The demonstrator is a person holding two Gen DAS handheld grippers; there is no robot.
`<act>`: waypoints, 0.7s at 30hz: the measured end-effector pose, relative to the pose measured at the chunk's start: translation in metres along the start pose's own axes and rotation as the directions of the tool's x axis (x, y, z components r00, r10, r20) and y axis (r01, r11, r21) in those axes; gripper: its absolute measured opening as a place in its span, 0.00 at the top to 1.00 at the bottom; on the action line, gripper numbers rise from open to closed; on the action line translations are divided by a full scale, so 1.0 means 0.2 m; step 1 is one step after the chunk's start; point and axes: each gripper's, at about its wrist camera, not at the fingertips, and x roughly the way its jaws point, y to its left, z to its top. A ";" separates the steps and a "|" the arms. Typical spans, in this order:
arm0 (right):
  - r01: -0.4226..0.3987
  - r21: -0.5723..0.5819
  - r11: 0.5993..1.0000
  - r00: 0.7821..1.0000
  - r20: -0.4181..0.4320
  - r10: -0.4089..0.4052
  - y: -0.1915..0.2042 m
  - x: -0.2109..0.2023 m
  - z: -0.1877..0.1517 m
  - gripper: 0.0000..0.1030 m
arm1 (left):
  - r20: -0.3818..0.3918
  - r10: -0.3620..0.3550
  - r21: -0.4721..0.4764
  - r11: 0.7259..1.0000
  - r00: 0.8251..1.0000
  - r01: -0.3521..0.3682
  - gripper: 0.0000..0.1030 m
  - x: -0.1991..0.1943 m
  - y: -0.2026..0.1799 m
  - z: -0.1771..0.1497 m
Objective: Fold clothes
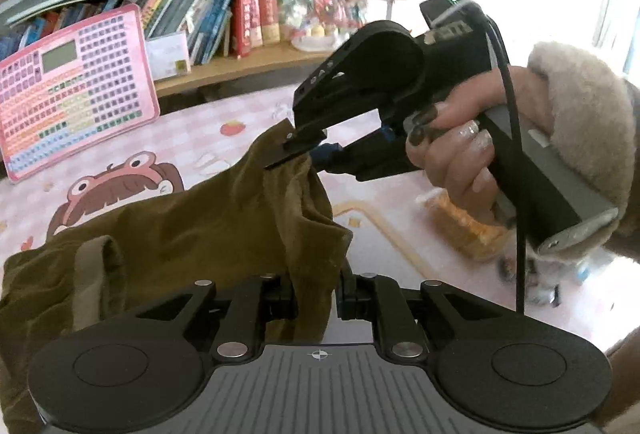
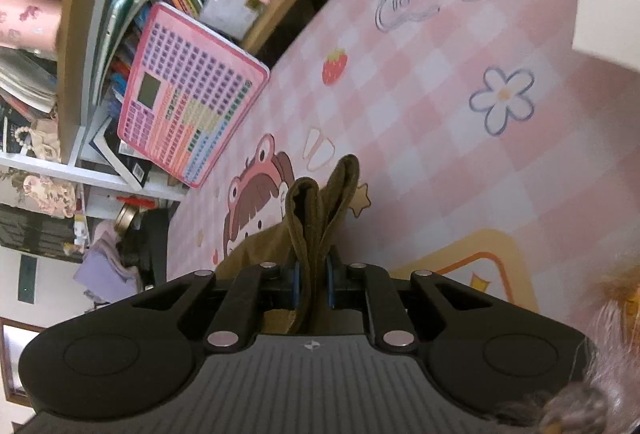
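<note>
Above your pink mat (image 2: 440, 106), both grippers, left (image 1: 316, 300) and right (image 2: 312, 284), clamped on one olive garment (image 1: 180, 226).

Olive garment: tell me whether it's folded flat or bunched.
Bunched. The olive garment hangs in loose folds, pinched by the left claw and right claw.

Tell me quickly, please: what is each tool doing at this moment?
Left tool: closed, holding the olive-brown garment.
Right tool: closed, holding a folded edge of the same garment.
</note>
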 end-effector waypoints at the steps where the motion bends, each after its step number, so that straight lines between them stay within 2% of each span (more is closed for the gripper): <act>1: -0.008 -0.009 1.000 1.000 0.005 0.008 0.03 -0.01 0.00 0.89 | 0.017 -0.007 -0.031 1.000 1.000 0.008 0.86 -0.02 0.02 0.00; 6: -0.077 -0.111 0.991 0.997 0.015 0.079 0.27 0.01 -0.06 0.89 | 0.121 -0.022 -0.205 0.978 0.992 0.046 0.86 -0.20 0.21 -0.05; 12: -0.131 -0.280 0.951 0.990 0.006 0.138 0.65 0.13 -0.22 0.89 | 0.219 0.000 -0.391 0.916 0.976 0.088 0.85 -0.42 0.48 -0.17; 15: -0.117 -0.324 0.939 0.992 -0.004 0.123 0.80 0.24 -0.33 0.89 | 0.200 0.021 -0.443 0.894 0.980 0.071 0.85 -0.48 0.61 -0.24; 20: -0.068 -0.365 0.928 0.998 -0.021 0.065 0.97 0.49 -0.49 0.88 | 0.078 0.037 -0.520 0.854 0.996 0.009 0.82 -0.52 0.82 -0.40; 21: -0.050 -0.375 0.926 0.999 -0.021 0.046 0.99 0.54 -0.52 0.84 | 0.054 0.039 -0.534 0.845 0.998 -0.004 0.80 -0.53 0.87 -0.43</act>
